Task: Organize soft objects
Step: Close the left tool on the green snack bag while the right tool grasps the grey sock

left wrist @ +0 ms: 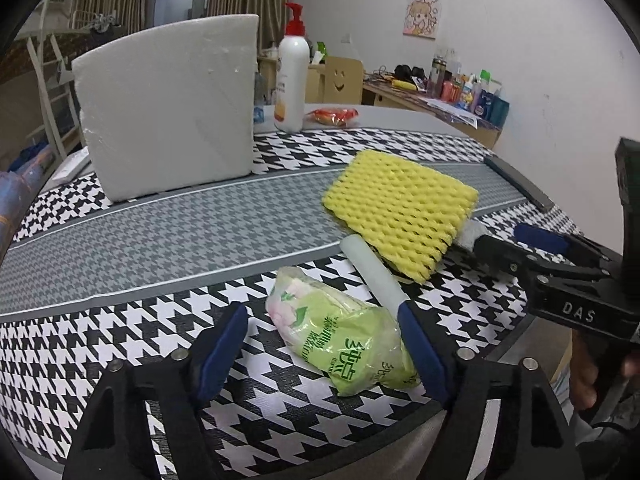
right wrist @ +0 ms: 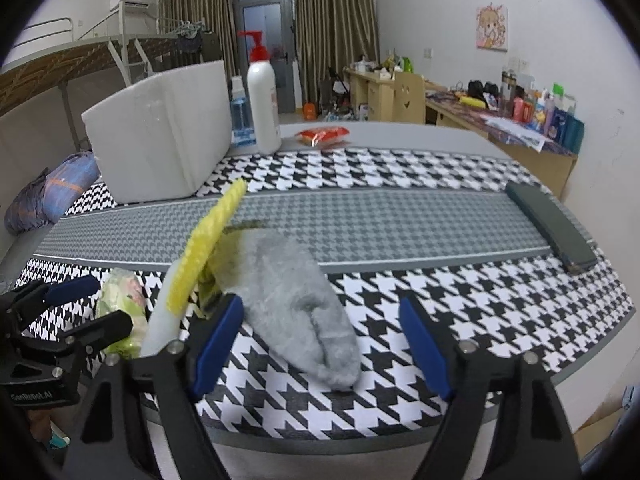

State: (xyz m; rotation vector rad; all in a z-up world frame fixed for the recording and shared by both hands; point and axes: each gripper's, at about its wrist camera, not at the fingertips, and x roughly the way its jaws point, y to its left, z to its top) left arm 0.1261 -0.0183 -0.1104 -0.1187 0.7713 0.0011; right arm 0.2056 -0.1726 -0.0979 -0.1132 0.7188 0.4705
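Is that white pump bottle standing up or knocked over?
Upright. The white pump bottle stands on its base at the far side of the table, red pump on top, beside the white foam block.

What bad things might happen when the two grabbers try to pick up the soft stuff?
1. The left gripper is open around the green tissue pack, but its right finger sits against the white foam tube, so it might pinch both.
2. The yellow foam net leans on that tube and could topple.
3. The right gripper straddles the grey sock, which may slip out.
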